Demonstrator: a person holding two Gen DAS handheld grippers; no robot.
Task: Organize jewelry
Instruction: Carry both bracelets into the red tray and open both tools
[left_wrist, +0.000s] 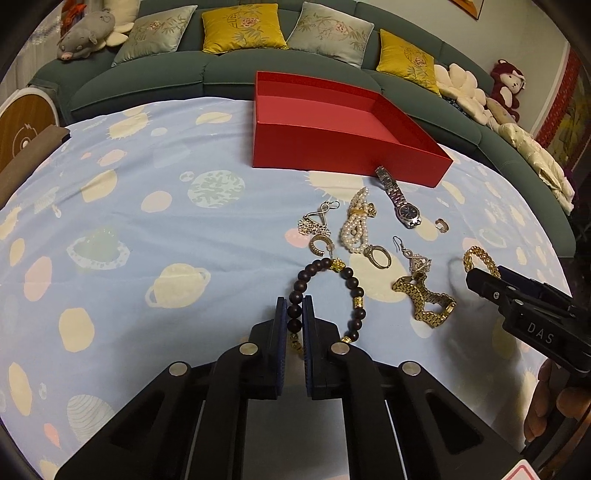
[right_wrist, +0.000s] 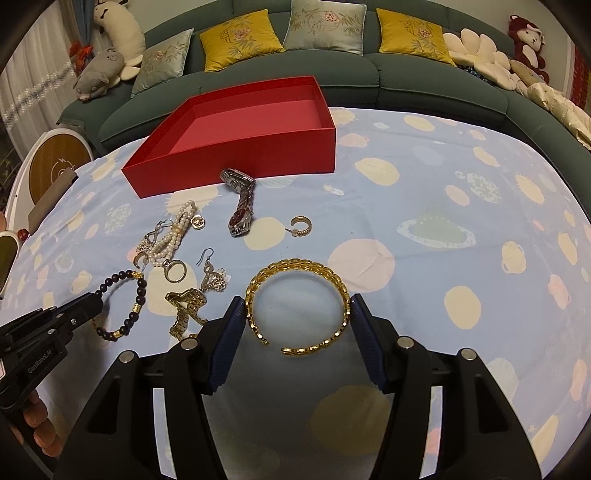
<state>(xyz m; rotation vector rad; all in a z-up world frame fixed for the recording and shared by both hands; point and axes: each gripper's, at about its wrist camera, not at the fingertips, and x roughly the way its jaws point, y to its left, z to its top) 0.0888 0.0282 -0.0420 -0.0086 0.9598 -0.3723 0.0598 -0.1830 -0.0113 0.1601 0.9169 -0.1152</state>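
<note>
My left gripper (left_wrist: 295, 301) is shut on the near side of a dark wooden bead bracelet (left_wrist: 355, 291) that lies on the blue patterned cloth (left_wrist: 147, 240). My right gripper (right_wrist: 296, 304) holds a gold chain bangle (right_wrist: 295, 267), with its blue pads against both sides. An open red box (left_wrist: 351, 155) stands behind the jewelry, with nothing visible inside. Between the box and the grippers lie a silver watch (left_wrist: 402, 206), a pearl bracelet (left_wrist: 354, 225), a ring (left_wrist: 378, 256), several earrings and a gold watch band (left_wrist: 424, 299).
A green sofa (right_wrist: 406, 81) with yellow and grey cushions and plush toys curves behind the table. A small hoop earring (right_wrist: 301, 226) lies apart on the right. A round white and wood object (right_wrist: 55, 162) stands off the table's left edge.
</note>
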